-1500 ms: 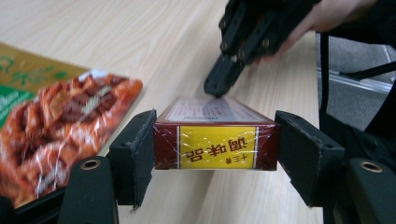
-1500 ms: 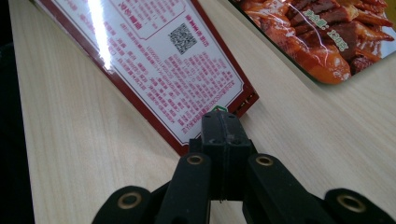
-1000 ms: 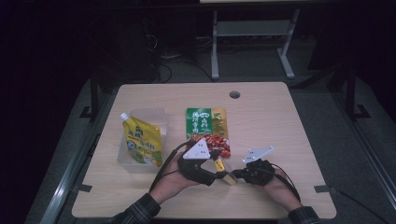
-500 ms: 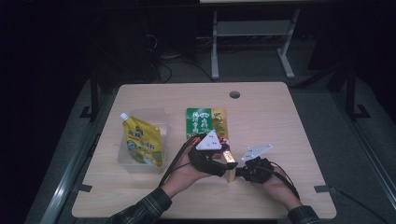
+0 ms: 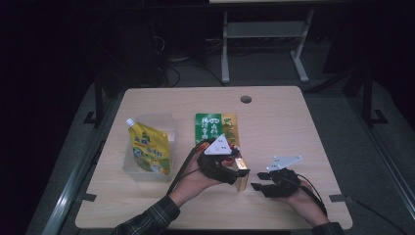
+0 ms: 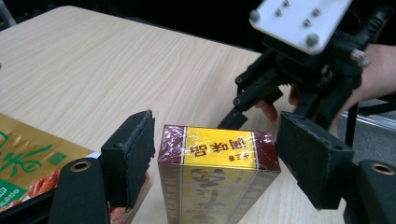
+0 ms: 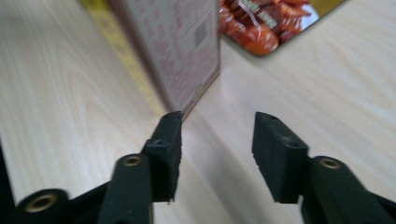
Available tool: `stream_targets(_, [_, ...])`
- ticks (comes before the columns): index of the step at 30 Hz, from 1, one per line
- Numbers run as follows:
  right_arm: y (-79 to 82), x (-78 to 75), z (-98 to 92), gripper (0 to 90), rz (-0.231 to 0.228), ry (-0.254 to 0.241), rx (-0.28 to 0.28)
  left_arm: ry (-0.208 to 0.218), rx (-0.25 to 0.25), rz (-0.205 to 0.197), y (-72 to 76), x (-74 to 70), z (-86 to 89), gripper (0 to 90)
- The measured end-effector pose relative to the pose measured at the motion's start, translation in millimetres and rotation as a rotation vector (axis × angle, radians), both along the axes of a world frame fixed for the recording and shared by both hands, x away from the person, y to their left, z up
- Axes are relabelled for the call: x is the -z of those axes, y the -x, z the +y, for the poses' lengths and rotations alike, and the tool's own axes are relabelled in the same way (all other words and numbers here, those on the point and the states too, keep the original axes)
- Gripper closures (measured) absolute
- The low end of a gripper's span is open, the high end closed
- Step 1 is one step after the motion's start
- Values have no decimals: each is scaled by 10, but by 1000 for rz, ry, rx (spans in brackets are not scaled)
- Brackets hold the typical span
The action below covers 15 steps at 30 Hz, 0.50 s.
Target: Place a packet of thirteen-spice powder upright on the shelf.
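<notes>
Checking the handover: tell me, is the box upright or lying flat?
Upright: the box stands on end on the table.

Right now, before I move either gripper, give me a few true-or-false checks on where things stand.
1. The yellow spouted pouch sits in the clear plastic tub. True.
2. The red-and-yellow carton lies flat. False: it stands upright between the fingers of the left gripper, which have just been opening.
3. The right gripper grips the carton. False: its fingers have just been opening, with nothing between them.
4. The green-and-gold snack packet lies flat on the wooden table. True.
</notes>
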State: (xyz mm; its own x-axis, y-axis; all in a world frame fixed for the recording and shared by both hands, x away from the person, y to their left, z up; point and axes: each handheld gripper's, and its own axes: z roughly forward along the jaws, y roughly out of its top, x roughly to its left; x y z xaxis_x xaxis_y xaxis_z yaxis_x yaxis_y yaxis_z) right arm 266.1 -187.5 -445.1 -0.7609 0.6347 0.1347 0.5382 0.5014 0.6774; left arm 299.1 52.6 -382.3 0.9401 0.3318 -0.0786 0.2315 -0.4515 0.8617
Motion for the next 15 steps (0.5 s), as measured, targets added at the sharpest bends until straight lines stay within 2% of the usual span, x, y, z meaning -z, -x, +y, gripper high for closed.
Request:
stream_targets(3, [86, 12, -11, 435, -2, -3, 17, 2, 2, -5, 20, -33, 27, 251])
stream_targets(7, [163, 8, -42, 425, 13, -44, 41, -3, 2, -16, 49, -72, 85, 233])
stream_targets(10, [219, -13, -58, 407, 2, -53, 50, -3, 3, -16, 76, -114, 148, 225])
stream_targets(15, [297, -16, -38, 382, 8, -61, 53, -12, -2, -17, 125, -152, 274, 215])
